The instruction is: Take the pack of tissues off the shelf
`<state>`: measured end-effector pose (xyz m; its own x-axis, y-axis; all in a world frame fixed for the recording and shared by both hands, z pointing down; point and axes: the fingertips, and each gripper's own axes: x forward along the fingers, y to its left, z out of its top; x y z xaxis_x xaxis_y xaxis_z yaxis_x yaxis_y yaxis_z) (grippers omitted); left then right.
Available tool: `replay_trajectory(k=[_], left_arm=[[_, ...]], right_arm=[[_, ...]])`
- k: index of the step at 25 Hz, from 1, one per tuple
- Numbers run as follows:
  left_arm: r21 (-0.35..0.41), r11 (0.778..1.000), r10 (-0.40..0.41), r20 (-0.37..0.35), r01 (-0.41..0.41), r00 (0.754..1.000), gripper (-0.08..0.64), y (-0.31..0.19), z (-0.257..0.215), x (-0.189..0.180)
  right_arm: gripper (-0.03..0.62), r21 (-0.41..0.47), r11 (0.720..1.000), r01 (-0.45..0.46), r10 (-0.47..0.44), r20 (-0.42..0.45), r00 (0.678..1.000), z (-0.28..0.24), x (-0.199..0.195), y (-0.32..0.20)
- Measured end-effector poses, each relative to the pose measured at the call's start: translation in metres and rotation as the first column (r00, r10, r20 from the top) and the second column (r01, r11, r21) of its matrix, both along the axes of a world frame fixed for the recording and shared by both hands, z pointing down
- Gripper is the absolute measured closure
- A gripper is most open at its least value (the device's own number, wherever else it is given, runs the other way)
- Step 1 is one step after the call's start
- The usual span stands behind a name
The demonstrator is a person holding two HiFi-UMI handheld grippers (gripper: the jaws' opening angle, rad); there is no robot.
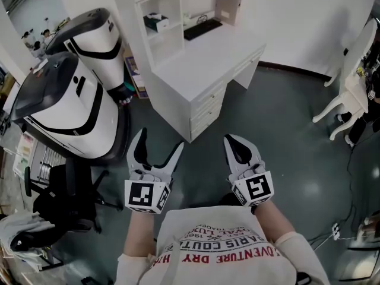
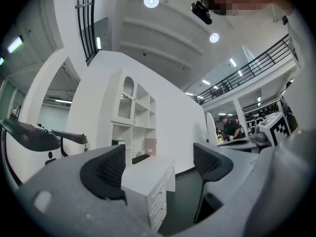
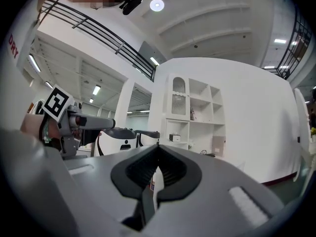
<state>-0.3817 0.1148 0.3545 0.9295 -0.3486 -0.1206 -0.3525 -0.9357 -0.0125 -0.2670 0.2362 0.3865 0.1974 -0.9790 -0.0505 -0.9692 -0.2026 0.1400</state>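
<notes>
Across a stretch of dark floor from me stands a white desk (image 1: 199,58) with a shelf unit (image 1: 180,10) along its back edge. In a lower cubby of that shelf sits a small dark-and-white box, which I take to be the pack of tissues (image 1: 155,21). It is untouched and well apart from both grippers.

As far as I can judge, no part of the task is done yet. The approach, the reach into the cubby, the grasp and the lift out are all left to do.

My left gripper (image 1: 159,142) is held roughly level with its jaws spread wide. Nothing lies between them except a far-off view of the desk. My right gripper (image 1: 233,141) is held level beside it, its jaws closed together with the pads meeting on nothing. Neither gripper touches anything.

To my left stands a large white-and-black machine (image 1: 65,108), off to the side of the way to the desk.
</notes>
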Motion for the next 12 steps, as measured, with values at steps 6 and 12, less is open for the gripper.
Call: replay_trajectory(k=[6,12], left_arm=[[-0.043,0.998,-0.047,0.024,0.048,0.999,0.127,-0.018,0.015,0.04],[-0.027,0.985,-0.167,0.09,0.17,0.982,0.129,-0.046,0.026,0.105]], right_arm=[[0.594,-0.013,1.0,0.015,-0.015,0.005,1.0,0.01,0.049,-0.01],[0.594,0.003,0.996,0.095,-0.095,0.038,0.995,0.016,0.124,-0.044]])
